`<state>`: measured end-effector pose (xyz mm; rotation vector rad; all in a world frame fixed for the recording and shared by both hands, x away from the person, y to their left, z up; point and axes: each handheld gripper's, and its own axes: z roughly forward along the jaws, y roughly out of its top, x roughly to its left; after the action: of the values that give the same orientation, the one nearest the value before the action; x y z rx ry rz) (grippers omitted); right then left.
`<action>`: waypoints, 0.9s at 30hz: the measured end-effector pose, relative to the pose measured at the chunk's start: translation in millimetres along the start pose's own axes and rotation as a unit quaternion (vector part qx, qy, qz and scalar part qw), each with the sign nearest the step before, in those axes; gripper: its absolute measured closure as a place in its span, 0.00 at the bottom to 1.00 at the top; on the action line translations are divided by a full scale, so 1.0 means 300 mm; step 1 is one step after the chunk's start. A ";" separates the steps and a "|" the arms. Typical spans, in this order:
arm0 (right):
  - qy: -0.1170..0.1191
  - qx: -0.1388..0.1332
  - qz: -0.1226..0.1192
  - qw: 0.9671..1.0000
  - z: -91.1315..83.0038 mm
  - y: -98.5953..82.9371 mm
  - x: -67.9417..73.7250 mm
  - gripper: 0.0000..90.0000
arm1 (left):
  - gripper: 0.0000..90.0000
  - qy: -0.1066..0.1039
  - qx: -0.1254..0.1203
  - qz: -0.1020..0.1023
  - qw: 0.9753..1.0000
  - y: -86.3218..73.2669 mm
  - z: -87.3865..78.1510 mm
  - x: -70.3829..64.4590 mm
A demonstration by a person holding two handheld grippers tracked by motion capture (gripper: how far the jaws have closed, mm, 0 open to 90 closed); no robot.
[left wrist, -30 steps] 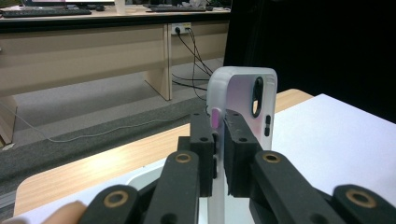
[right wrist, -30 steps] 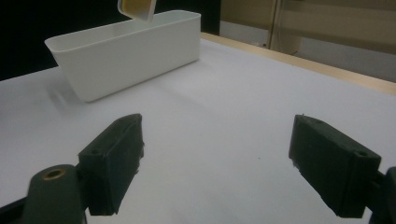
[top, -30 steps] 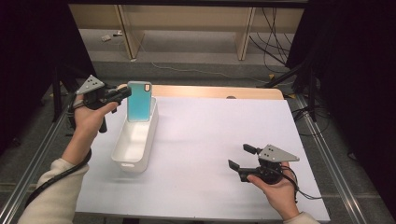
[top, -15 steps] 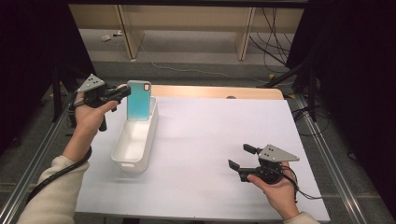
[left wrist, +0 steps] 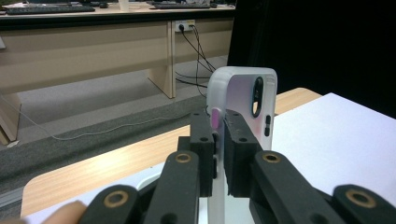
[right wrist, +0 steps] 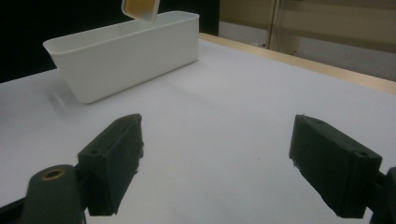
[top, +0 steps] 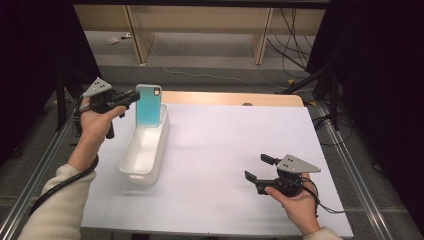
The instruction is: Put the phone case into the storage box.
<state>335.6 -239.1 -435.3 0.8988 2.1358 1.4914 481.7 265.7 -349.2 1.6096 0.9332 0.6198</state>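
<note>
A phone case (top: 148,106), teal in the high view, is held upright over the far end of a long white bin (top: 145,150). My left gripper (top: 134,97) is shut on the case's left edge. In the left gripper view the case (left wrist: 243,102) looks white with a camera cut-out, and both black pads (left wrist: 203,140) clamp its edge. My right gripper (top: 257,167) rests low over the white table at the near right, open with nothing between its jaws. In the right gripper view my right gripper (right wrist: 217,163) faces the bin (right wrist: 126,51), with the case's lower corner (right wrist: 140,8) above it.
The white table sheet (top: 240,140) spreads between the bin and the right hand. A bare wooden strip (top: 230,98) runs along the table's far edge. Desks and cables (top: 295,30) stand on the floor beyond. Metal rails (top: 350,165) flank the table.
</note>
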 end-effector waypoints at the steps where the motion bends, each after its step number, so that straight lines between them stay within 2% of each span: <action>1: 0.004 -0.005 0.009 1.000 0.004 -0.002 0.003 0.21 | 0.92 0.000 0.000 -0.001 1.000 -0.001 0.001 0.000; 7: 0.003 -0.005 0.009 1.000 0.003 -0.002 0.003 0.20 | 0.92 0.005 0.004 0.001 1.000 -0.001 0.004 0.008; 8: 0.000 -0.020 0.000 1.000 0.009 -0.003 -0.001 0.20 | 0.92 0.007 0.005 0.003 1.000 -0.001 0.004 0.008; 11: -0.001 -0.016 0.001 1.000 0.007 -0.002 -0.001 0.20 | 0.92 0.009 0.004 0.003 1.000 0.001 0.006 0.011; 13: 0.000 -0.008 0.010 1.000 0.004 -0.002 0.001 0.20 | 0.92 0.008 0.004 0.003 1.000 0.001 0.008 0.014; 18: 0.001 -0.008 0.009 1.000 0.004 -0.002 0.001 0.20 | 0.92 0.004 0.003 0.002 1.000 0.002 0.015 0.016; 19: 0.007 -0.015 0.013 1.000 0.009 -0.004 0.002 0.20 | 0.92 0.003 0.001 0.001 1.000 0.003 0.018 0.016; 27: 0.003 -0.010 0.015 1.000 0.000 -0.001 0.002 0.20 | 0.92 -0.001 0.001 0.003 1.000 0.008 0.034 0.016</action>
<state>335.2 -238.7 -435.4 0.9240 2.1165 1.5306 493.1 264.0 -349.7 1.6150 0.9270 0.6215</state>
